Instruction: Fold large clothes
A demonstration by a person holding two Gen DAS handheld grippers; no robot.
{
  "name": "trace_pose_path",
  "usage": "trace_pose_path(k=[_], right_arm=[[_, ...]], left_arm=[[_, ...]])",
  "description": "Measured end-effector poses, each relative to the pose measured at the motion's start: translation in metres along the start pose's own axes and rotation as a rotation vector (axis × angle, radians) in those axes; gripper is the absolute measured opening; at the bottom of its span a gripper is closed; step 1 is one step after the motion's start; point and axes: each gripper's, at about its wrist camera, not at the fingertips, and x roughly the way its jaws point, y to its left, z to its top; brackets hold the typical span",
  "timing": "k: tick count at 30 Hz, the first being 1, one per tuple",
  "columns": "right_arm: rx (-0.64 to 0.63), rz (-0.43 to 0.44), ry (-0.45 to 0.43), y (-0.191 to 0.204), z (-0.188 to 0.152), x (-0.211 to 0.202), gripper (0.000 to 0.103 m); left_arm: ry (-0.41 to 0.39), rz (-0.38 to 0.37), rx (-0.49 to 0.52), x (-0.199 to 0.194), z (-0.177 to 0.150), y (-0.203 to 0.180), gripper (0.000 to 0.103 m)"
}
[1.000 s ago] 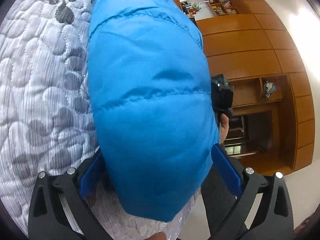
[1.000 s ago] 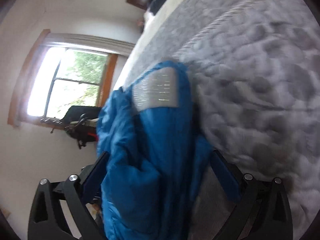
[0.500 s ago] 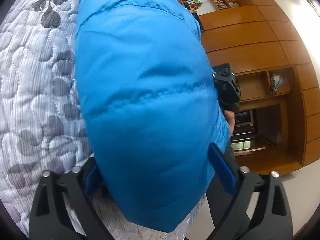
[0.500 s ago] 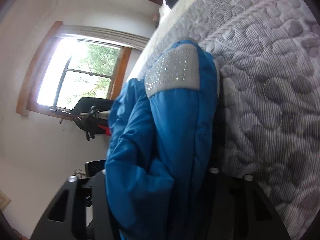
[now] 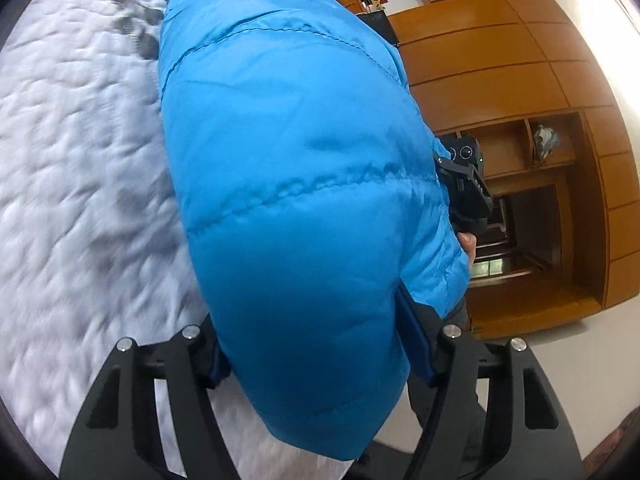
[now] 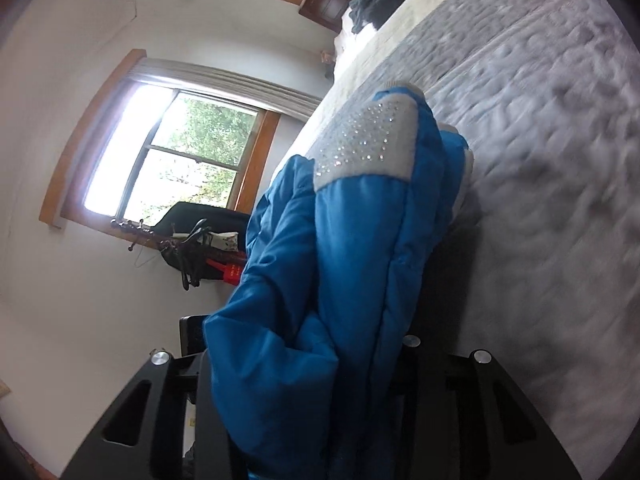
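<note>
Covering most of both views, the quilted bed (image 5: 80, 160) runs under everything, its grey leaf-patterned cover (image 6: 540, 160) blurred in places. Behind it stand a wooden wall cabinet (image 5: 520, 80) on one side and a wood-framed window (image 6: 172, 152) on the other. The blue puffer jacket (image 5: 300, 180) is bunched up above the bed near its edge, held between the two tools; a grey rhinestone-studded patch (image 6: 368, 140) shows on its upper part in the right wrist view. The left gripper (image 5: 320, 352) has its fingers spread wide around the jacket's padded bulk, which fills the gap between them. The right gripper (image 6: 304, 364) is clamped on a thick fold of the jacket, its fingers mostly buried in the fabric. Past the jacket's far edge, the left wrist view catches the black body of the right tool and a fingertip (image 5: 466, 242) of the hand holding it.
</note>
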Motion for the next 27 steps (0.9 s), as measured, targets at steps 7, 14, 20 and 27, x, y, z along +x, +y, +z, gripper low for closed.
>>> trace_pose_path(k=[7, 14, 20, 27], right_arm=[[-0.021, 0.045, 0.054, 0.053, -0.081, 0.056, 0.038], [-0.024, 0.069, 0.169, 0.064, -0.15, 0.125, 0.039], [-0.023, 0.03, 0.135, 0.054, -0.158, 0.128, 0.06], [-0.075, -0.029, -0.027, 0.08, -0.153, 0.057, 0.083]], left_arm=[[-0.016, 0.043, 0.028, -0.084, -0.078, 0.008, 0.067], [-0.041, 0.076, -0.006, -0.123, -0.141, 0.041, 0.072], [-0.092, 0.035, -0.006, -0.106, -0.148, 0.052, 0.089], [-0.297, 0.177, -0.022, -0.167, -0.167, 0.054, 0.094]])
